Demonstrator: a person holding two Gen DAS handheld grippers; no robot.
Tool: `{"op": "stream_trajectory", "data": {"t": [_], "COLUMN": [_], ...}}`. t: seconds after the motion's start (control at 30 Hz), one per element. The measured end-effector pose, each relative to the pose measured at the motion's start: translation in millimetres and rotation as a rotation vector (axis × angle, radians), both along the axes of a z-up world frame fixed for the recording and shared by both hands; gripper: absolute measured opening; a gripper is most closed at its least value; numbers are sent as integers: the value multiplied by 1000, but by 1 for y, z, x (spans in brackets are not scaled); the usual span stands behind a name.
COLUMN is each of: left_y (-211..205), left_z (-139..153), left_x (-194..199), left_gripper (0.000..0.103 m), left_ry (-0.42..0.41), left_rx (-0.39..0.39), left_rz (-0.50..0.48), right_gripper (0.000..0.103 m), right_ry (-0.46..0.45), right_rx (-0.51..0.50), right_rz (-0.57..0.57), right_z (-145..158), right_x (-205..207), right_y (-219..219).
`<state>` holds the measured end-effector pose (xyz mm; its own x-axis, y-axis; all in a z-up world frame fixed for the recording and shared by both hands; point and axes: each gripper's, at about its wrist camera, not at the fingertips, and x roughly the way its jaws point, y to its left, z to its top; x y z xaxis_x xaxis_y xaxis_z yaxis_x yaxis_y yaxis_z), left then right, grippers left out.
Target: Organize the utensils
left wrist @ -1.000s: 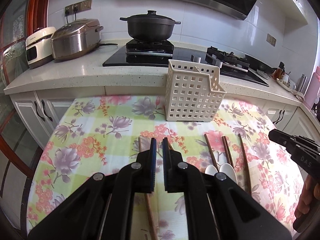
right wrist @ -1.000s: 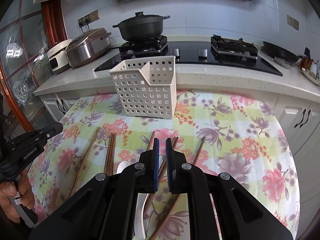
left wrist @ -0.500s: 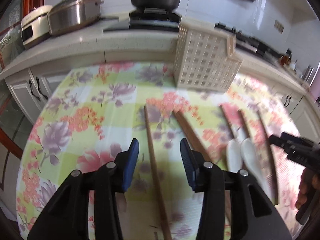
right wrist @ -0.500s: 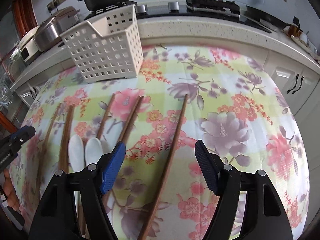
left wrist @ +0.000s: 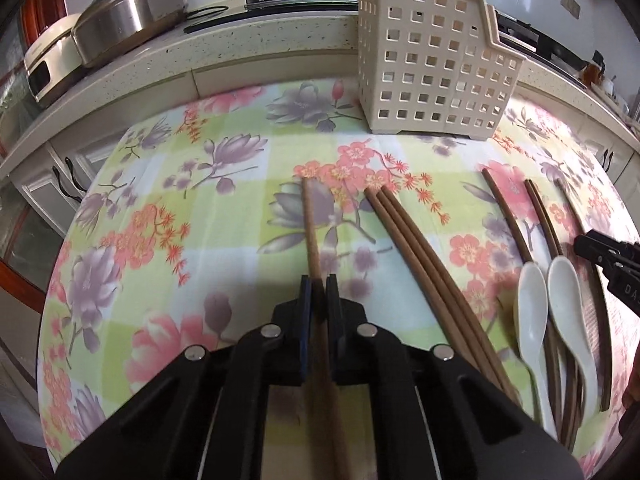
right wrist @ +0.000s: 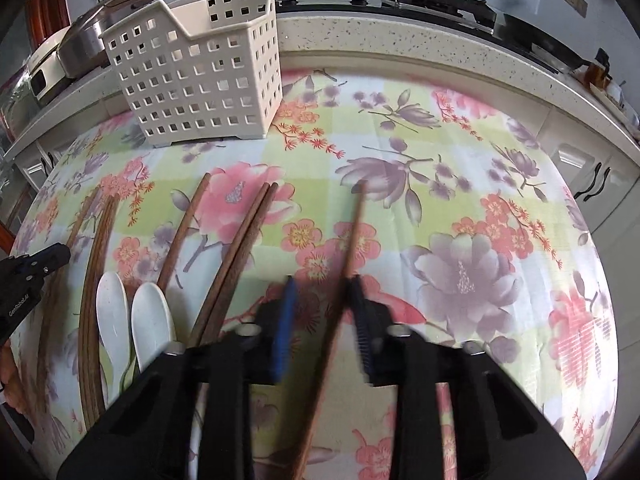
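My left fingers (left wrist: 319, 292) pinch one chopstick (left wrist: 310, 224); right fingers (right wrist: 324, 300) straddle another (right wrist: 352, 236), half-wide. I'd lift level toward the basket (left wrist: 432, 60) at one o'clock.

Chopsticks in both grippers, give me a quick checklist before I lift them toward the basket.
1. Left gripper shut on its chopstick: ok.
2. Right gripper shut on its chopstick: not ok, jaws apart, the stick only lies between them.
3. Each gripper has one stick only: ok.
4. White basket upright: ok.
5. Basket inside free: cannot tell.
6. Two white spoons outside both grips: ok.
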<state>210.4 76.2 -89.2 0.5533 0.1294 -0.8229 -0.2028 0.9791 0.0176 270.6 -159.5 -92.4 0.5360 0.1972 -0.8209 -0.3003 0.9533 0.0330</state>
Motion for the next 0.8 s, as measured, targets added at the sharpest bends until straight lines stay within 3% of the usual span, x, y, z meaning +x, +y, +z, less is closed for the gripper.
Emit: {"op": "stream_trajectory", "data": {"t": [0.23,0.57,0.8], "left_y": [1,-9,-20], "left_z": [30,105,129], "left_x": [-13,-61,-85], "left_gripper": [6,6,6], "left_ry": [-103,-303,-356], "left_rx": [-57,-43,-34], "left_rz": [-12,-31,-42], "right_gripper": [8,8,8], "right_ry": [-21,-183,-247], "right_rx": [48,173,195], "right_rz": [36,76,94], "right_z": [14,97,126], "right_x": [-10,-67,-91], "right_y": [-3,-23,-30]}}
